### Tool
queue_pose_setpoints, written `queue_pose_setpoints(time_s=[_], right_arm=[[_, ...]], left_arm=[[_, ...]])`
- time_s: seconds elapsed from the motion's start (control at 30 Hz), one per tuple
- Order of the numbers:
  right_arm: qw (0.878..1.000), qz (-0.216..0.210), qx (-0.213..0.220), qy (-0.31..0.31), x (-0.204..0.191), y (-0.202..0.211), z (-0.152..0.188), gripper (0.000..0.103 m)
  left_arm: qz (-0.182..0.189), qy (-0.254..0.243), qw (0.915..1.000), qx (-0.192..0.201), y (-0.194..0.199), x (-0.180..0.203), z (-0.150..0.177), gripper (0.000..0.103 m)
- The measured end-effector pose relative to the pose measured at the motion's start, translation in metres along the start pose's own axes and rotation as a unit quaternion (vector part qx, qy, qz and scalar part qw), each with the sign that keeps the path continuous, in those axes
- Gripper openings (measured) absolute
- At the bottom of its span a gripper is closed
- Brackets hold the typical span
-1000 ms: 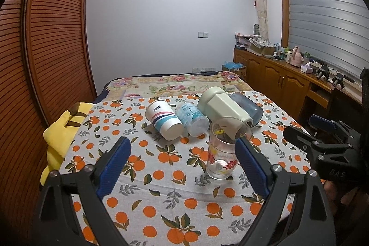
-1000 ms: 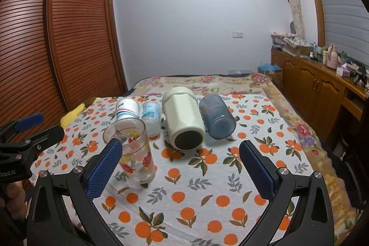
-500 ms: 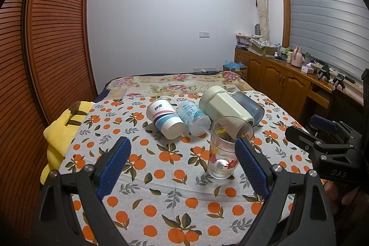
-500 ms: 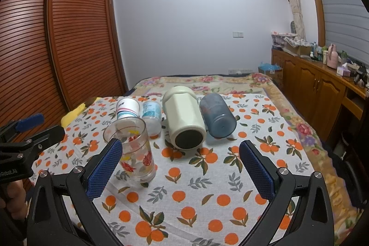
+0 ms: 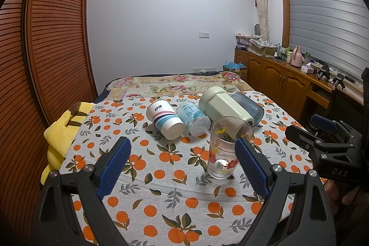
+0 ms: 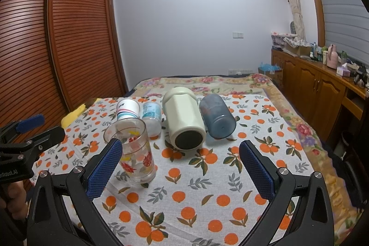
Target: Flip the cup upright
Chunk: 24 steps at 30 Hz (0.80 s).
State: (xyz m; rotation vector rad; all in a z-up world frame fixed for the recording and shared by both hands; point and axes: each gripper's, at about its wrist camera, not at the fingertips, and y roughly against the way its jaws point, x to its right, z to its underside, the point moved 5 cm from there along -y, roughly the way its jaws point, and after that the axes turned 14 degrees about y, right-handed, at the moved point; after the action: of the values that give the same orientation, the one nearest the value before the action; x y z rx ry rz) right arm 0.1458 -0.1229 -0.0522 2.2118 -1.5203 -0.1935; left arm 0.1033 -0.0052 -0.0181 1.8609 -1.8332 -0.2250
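The glass (image 6: 135, 153) stands upright on the cloth (image 6: 207, 200), mouth up. Behind it four cups lie on their sides: paper cup (image 5: 165, 118), clear cup (image 5: 192, 117), cream cup (image 6: 183, 121), blue cup (image 6: 216, 118). Left gripper (image 5: 182, 167) and right gripper (image 6: 180, 170) gape wide, holding nothing. Judged: one righted, four left.

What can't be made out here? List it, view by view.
- Left wrist view: the blue cup is mostly hidden behind the cream bottle; its mouth is unseen.
- Left wrist view: the glass has one side covered by the left claw.
- Right wrist view: print on the paper cup is too small to read.
- Right wrist view: the right claw blocks the glass's lower edge.
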Motion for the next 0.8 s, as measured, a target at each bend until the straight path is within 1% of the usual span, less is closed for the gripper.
queue_pose_setpoints(time_s=[0.8], right_arm=[[1.0, 0.002, 0.0, 0.001, -0.0005, 0.0006, -0.0001, 0.103]], left_arm=[[0.001, -0.002, 1.0, -0.001, 0.0012, 0.0016, -0.0006, 0.092]])
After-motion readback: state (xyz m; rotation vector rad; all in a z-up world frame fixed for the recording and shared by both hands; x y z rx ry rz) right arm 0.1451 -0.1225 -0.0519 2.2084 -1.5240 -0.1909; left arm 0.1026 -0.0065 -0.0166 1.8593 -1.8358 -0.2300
